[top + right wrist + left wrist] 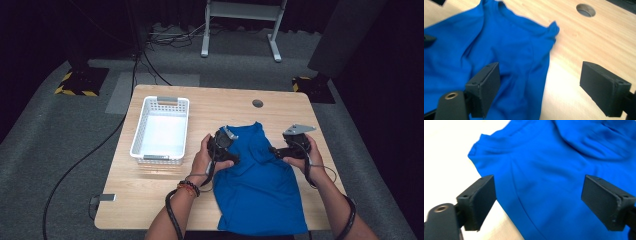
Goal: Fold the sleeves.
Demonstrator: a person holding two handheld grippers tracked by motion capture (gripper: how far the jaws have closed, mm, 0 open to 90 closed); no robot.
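Handling note: blue shirt (257,185) lies spread on the bench (150,190), collar end toward the far side, hem hanging at the near edge. Judged light, limp and not slippery; it will drape and fold wherever it is lifted, and nothing about it is fragile. A single layer pinched alone would likely drag the rest behind it.

Left gripper (223,148) sits over the shirt's left shoulder area, right gripper (281,151) over the right shoulder. In the left gripper view both fingers (480,200) stand wide apart with cloth below them, not pinched. In the right gripper view the fingers (485,87) are also apart, one over the shirt (499,62) edge, the other over bare wood; nothing clamped.

Best hold, as I judge it: 2 pinches, one per shoulder seam or sleeve edge, where the doubled fabric gives the fingers something to bite.

Containers: 1 white basket (142,125) with perforated walls, left of the shirt and apart from it, holding nothing that I can see. Round cable hole (257,103) in the bench beyond the collar
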